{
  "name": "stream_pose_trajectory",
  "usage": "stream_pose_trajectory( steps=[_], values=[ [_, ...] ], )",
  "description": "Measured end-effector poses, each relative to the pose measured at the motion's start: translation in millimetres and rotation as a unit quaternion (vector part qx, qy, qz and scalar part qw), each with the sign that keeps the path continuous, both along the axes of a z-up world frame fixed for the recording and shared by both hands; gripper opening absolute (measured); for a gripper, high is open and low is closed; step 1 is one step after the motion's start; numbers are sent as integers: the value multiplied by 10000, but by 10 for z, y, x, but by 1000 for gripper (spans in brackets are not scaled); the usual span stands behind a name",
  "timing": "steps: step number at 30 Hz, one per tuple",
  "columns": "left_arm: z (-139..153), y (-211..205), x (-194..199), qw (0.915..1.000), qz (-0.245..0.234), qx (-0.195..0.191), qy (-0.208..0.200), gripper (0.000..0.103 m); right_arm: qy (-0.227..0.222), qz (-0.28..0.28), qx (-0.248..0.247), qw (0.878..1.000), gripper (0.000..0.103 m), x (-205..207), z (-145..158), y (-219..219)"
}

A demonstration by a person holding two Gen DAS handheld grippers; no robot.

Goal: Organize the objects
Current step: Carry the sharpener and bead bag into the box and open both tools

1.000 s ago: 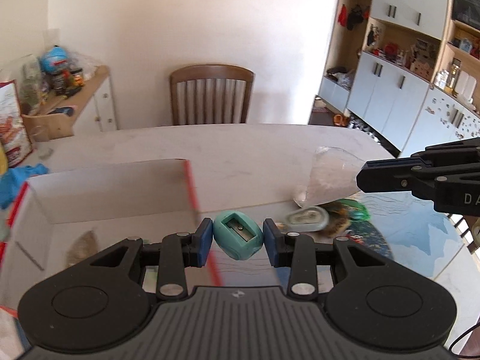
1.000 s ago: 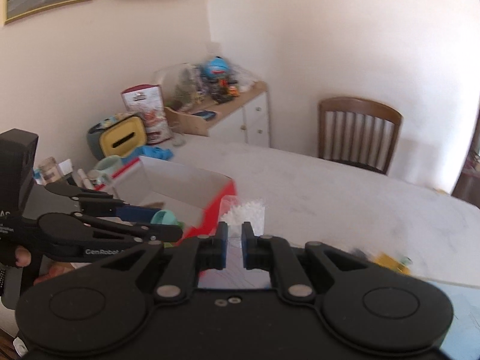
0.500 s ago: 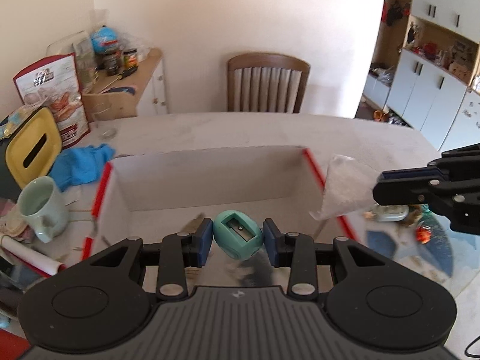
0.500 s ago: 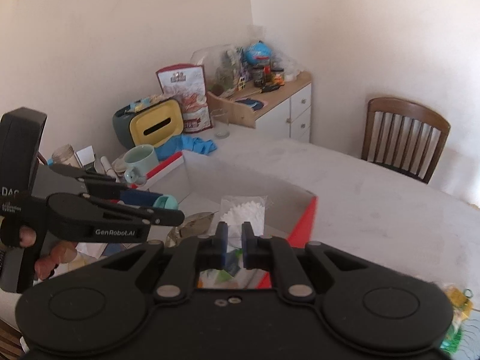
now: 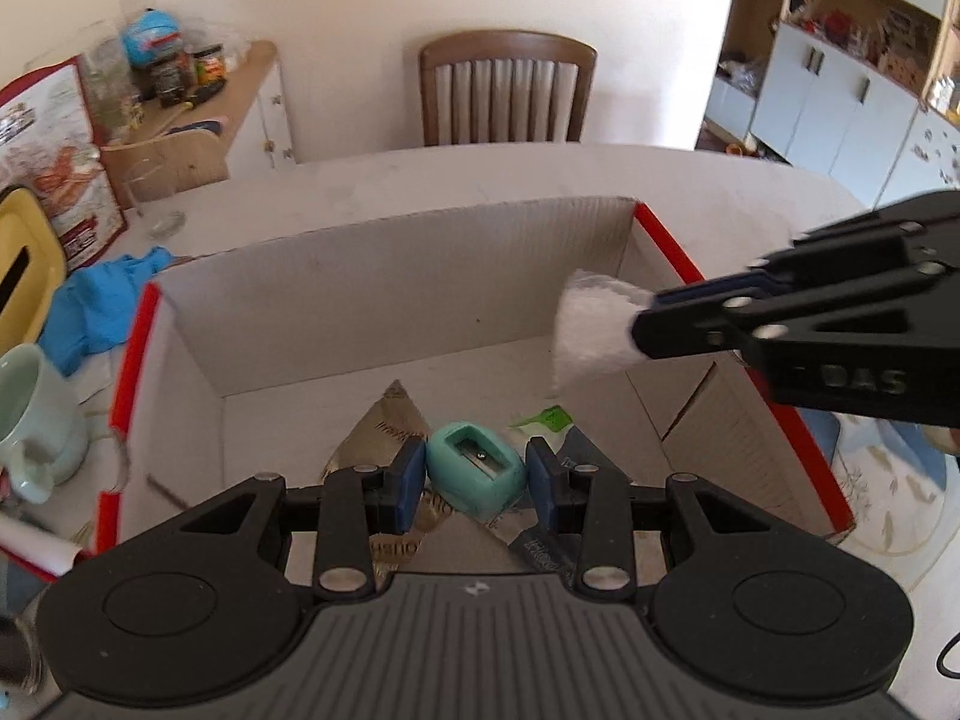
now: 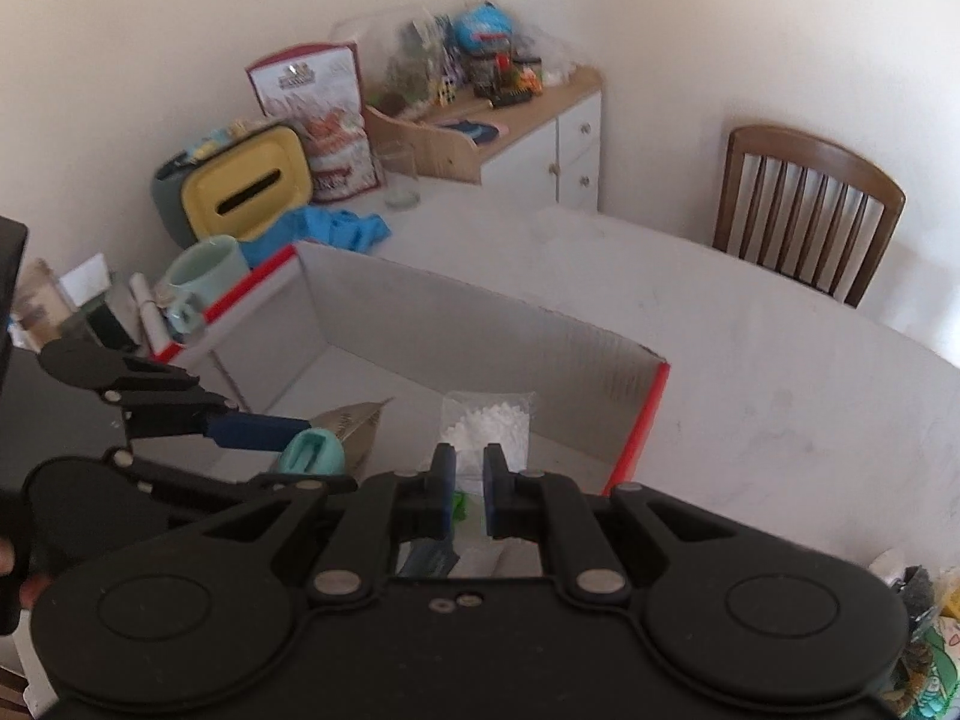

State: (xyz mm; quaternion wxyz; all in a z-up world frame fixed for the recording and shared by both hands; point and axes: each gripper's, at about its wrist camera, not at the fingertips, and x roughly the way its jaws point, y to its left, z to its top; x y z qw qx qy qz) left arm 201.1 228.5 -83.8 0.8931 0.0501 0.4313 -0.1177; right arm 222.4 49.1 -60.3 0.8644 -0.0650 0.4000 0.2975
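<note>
- Up close, the left gripper [image 5: 475, 476] is clamped on a teal pencil sharpener [image 5: 477, 471], blue pads pressing its two sides, blade slot facing the camera.
- It hangs over the inside of an open cardboard box [image 5: 384, 276] with red-edged walls, above a silver foil packet [image 5: 390, 426] lying on the box floor.
- Beside it, the right gripper [image 6: 470, 489] has its jaws pinched together on the edge of a clear plastic bag of white bits [image 6: 487, 426]; the bag dangles inside the box near its right wall.
- A green-and-white wrapper [image 5: 543, 420] lies on the box floor just behind the sharpener.
- Outside the box, on the pale table [image 5: 420, 180], sit a mint mug [image 5: 33, 414], a blue cloth [image 5: 102, 306] and a yellow-lidded container [image 6: 246, 186].
- Farther back stand a wooden chair [image 5: 507, 90] and a cluttered white side cabinet [image 6: 540, 138].
</note>
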Motion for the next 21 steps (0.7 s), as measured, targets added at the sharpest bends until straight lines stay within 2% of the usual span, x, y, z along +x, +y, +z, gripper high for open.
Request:
stream_pose_trajectory(
  steps=[9,15,21],
  values=[
    [-253,-69,238,9986,-125,150,498,36,398,-117,-293,9987,8,205,-303,179],
    [-318,-68,267,9977,-165,120,643,36,363,-46,-492,9981,8,189,-333,268],
    [-307,-41,270,9975,-79,71,701,36,385,-58,-481,9981,18,174,-300,265]
  ],
)
